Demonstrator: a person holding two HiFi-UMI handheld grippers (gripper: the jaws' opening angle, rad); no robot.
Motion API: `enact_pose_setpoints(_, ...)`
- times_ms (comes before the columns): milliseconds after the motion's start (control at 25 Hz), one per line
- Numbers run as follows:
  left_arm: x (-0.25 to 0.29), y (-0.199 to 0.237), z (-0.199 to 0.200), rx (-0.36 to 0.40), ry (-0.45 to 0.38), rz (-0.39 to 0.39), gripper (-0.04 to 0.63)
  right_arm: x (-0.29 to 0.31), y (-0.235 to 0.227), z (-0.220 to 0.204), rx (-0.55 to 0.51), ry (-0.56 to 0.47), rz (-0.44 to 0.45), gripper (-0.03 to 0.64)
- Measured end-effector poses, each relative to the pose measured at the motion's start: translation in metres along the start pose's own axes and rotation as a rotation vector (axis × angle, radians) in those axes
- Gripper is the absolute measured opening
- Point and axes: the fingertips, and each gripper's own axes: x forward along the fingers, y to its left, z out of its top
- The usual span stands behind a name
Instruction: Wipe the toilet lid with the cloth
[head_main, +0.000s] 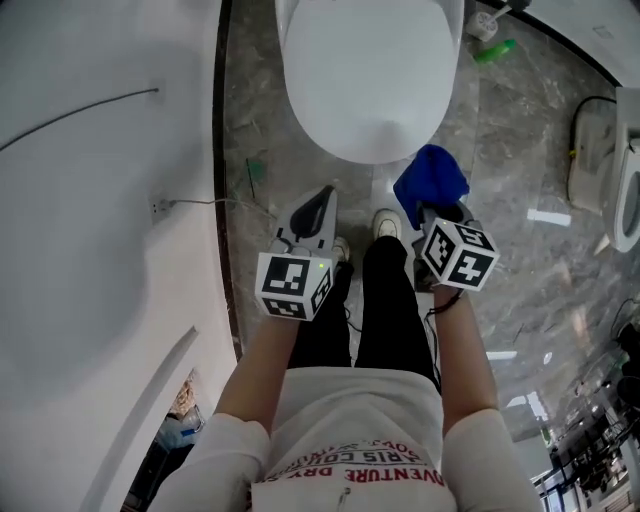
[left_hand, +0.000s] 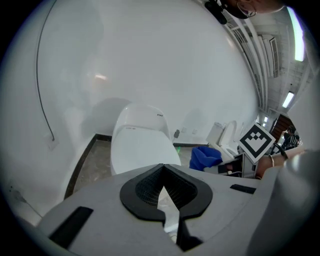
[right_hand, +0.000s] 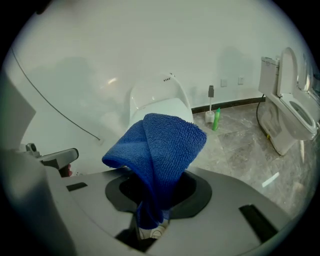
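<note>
Right tool tight on cloth; left tool closed.

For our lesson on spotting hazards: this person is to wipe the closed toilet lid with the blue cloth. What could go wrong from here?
1. The cloth is pinched only at one end by the right tongs, and the rest flops loose; it may slip out under rubbing.
2. With the cloth bunched like this, the hard tongs might touch and scrape the glossy toilet lid.
</note>
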Motion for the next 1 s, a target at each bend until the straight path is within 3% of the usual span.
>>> enact_pose_setpoints(320,-0.100,-0.018,0.121,0.077,-0.133,-0.011,0.006,-0.130,0.066,0.086,-0.046,-0.164,0.006,0.087)
enact_pose_setpoints(640,-0.193,-0.052,0.282,0.181,-0.353,-0.027,0.006,-0.276,0.124,0.198,-0.183,-0.411,-0.010,0.087)
enact_pose_setpoints(880,-0.250,-0.075,0.398,0.278,-0.496,0.010,0.006,-0.372,0.132,0.291,-0.245,-0.589,-0.034,0.087)
enact_pose_setpoints(1000,-0.282,-0.081,0.435,0.297,-0.542,0.038,0.006,-0.413,0.132,0.313,-0.257,-0.643,-0.053,0.087)
